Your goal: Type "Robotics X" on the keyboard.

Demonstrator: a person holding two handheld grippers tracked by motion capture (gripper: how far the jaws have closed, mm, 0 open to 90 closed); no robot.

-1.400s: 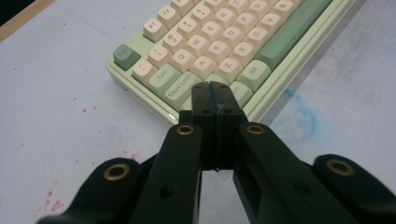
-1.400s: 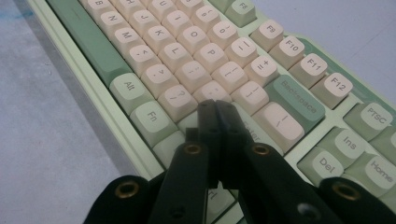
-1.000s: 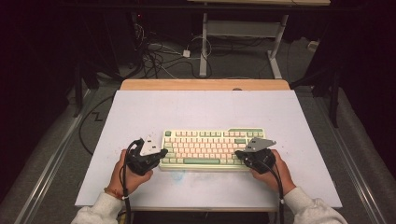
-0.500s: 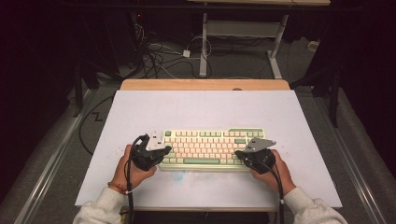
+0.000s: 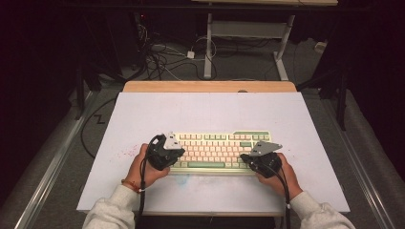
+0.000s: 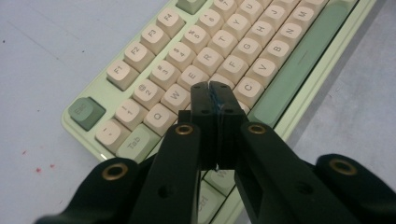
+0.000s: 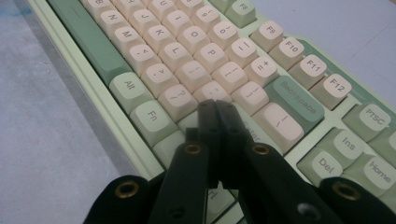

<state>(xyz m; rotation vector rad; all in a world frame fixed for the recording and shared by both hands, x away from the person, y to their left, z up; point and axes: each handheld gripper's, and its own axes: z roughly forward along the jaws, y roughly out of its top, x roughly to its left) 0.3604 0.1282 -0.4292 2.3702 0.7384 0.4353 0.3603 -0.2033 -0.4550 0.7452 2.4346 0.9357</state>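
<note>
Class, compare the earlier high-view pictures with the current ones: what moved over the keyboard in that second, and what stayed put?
The left gripper moved slightly right and forward, further over the keyboard's left end; its shut fingers now sit above the keys near the letter rows. Nothing was taken hold of or let go. The right gripper, also shut, stayed at the right end, and the keyboard kept its place on the table.

Both forearms are brought in from the near edge. The left gripper (image 5: 165, 151) is held with jaws pressed together, and the right gripper (image 5: 260, 160) is clamped tight likewise.
</note>
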